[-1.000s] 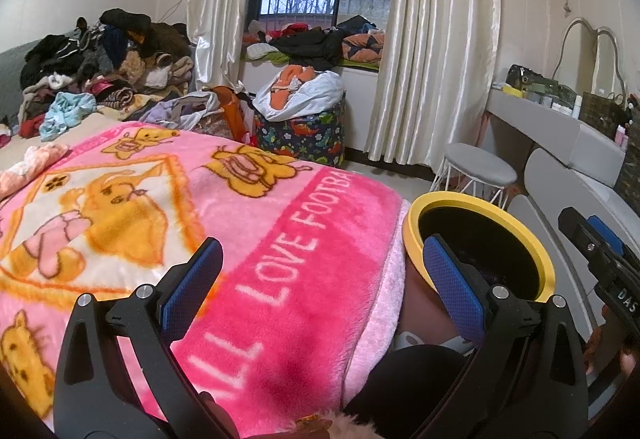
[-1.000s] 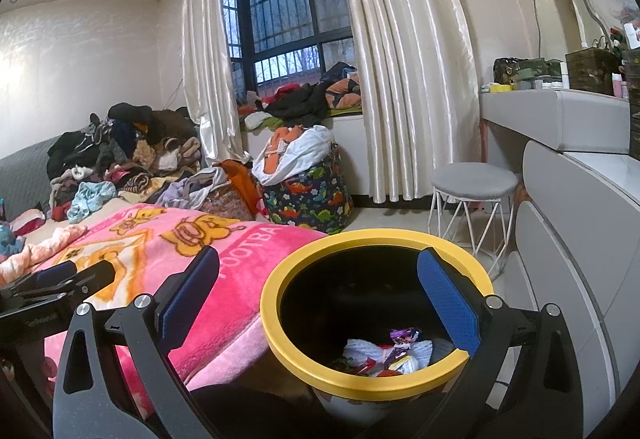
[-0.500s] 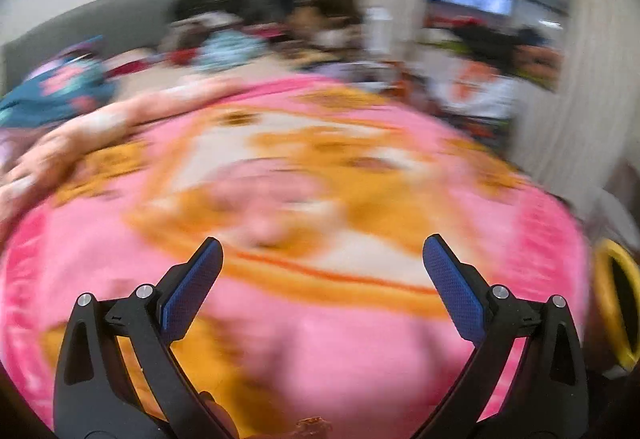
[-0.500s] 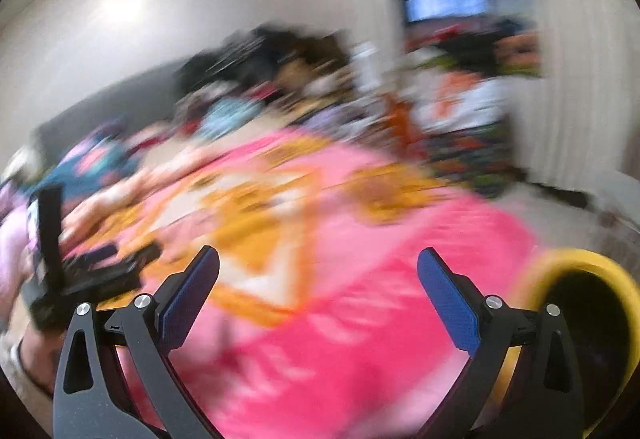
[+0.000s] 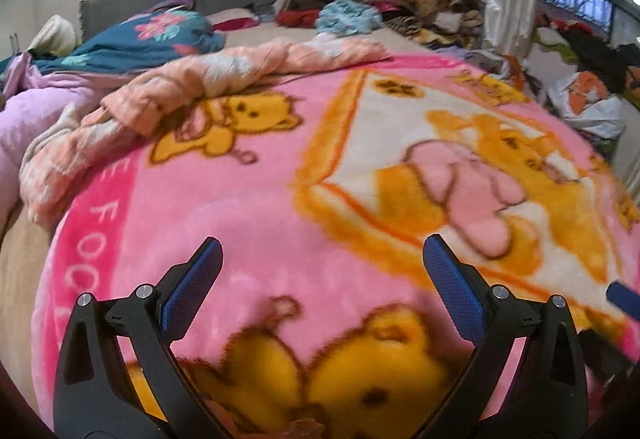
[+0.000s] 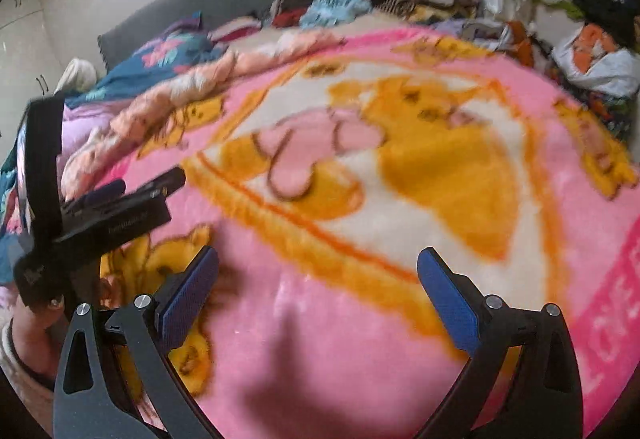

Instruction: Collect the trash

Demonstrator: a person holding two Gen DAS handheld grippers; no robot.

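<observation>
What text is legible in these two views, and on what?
"FOC": white letters on the blanket's pink border, left wrist view; rest cut off.
"OVE" or similar: white letters on the blanket's right border, right wrist view; blurred, uncertain.
Small white print on the left tongs' black body, right wrist view: too blurred to read.
Nothing else readable.

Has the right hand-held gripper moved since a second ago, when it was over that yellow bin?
Yes. The right hand-held gripper has swung left, away from the bin, and now hangs open over the pink blanket; the bin is out of view.
</observation>
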